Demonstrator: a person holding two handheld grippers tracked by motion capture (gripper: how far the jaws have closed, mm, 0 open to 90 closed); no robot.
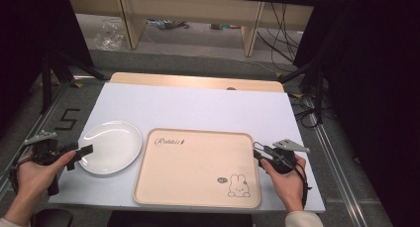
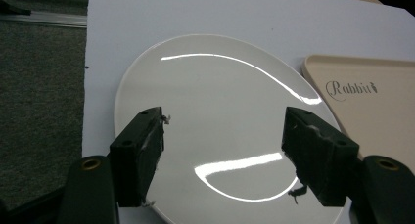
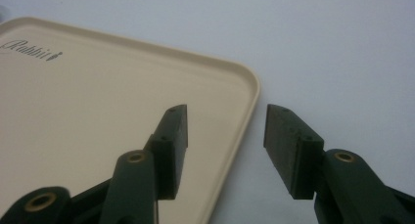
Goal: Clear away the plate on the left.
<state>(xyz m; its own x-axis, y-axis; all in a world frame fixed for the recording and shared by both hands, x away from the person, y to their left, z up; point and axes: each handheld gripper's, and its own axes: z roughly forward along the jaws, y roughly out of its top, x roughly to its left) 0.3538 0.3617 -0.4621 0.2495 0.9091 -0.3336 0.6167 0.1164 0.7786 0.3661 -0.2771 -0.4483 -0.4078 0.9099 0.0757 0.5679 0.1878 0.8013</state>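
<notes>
- Left gripper (image 2: 222,150), jaws apart, over the plate (image 2: 215,87): probably grip its near-left rim squarely.
- Right gripper (image 3: 225,145), jaws apart, straddles the tray (image 3: 98,111) rim.

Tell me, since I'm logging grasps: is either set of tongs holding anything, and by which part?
Nothing is held. The left tongs hang open over the white plate; the right tongs are open astride the tray's rim.
</notes>
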